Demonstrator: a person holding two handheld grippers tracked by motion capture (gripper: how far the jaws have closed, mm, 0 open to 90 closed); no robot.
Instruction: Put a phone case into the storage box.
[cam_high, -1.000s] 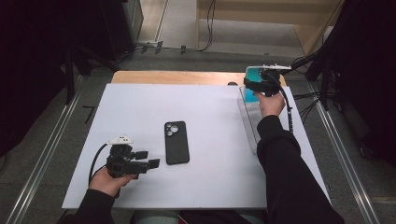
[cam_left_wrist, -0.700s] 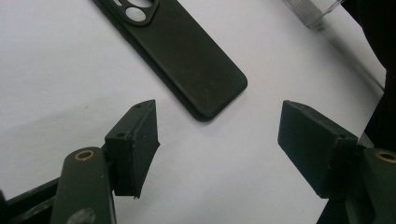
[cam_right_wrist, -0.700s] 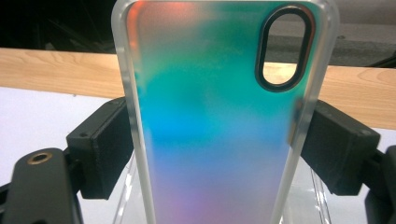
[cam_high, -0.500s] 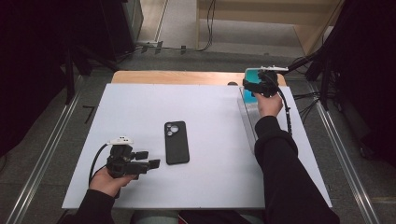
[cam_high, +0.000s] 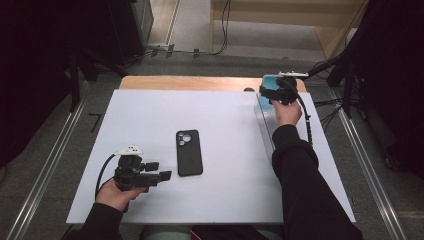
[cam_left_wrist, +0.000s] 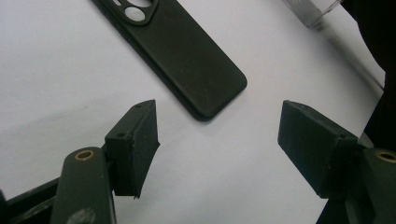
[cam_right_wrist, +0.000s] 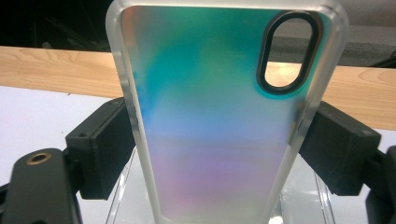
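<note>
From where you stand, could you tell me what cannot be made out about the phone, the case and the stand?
- Black phone, left gripper view: its upper end is cut off by the top edge; its screen side lies hidden against the white table.
- Iridescent translucent phone case, right gripper view: its lower end is cut off by the bottom edge.
- Clear plastic stand, right gripper view: mostly hidden behind the case.
- High view: the case is too small behind the right gripper.

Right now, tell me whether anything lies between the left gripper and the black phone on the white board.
Nothing visible does. The left gripper stands open, aimed at the black phone, with bare white board between them. The right gripper grips the iridescent phone case far off.
</note>
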